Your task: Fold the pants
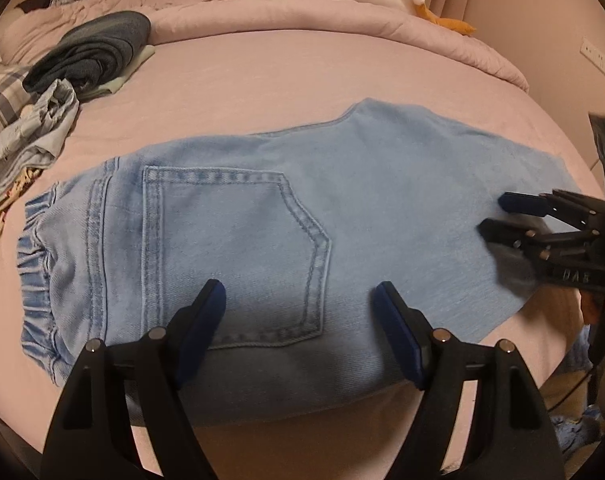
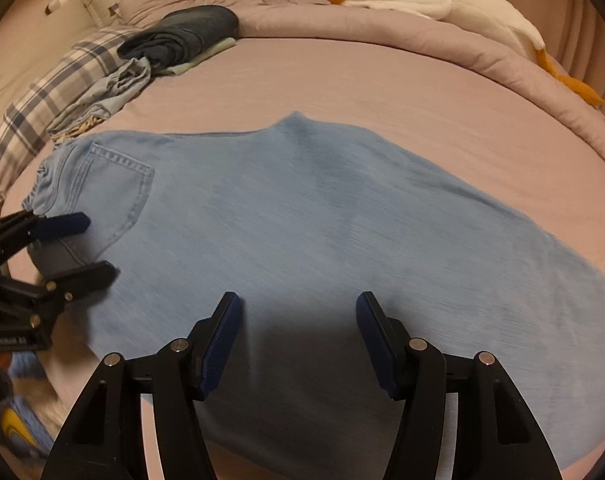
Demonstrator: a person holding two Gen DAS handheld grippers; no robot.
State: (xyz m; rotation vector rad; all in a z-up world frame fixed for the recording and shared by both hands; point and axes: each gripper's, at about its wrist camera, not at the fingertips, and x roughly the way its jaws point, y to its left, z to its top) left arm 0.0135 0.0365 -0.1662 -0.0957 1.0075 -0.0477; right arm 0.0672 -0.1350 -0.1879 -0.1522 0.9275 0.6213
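Both grippers, left (image 1: 298,296) and right (image 2: 298,308), gape, seemingly just above jeans (image 1: 262,220).

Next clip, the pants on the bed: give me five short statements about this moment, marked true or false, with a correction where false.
1. The light blue denim pants lie flat on the pink bedsheet. True.
2. The left gripper is clamped on the elastic waistband. False: its jaws stand open above the back pocket, holding nothing.
3. The right gripper is open. True.
4. A white plush goose with orange beak lies on the pants. False: it rests on the rumpled quilt behind them.
5. The folded dark grey garment lies apart from the pants. True.
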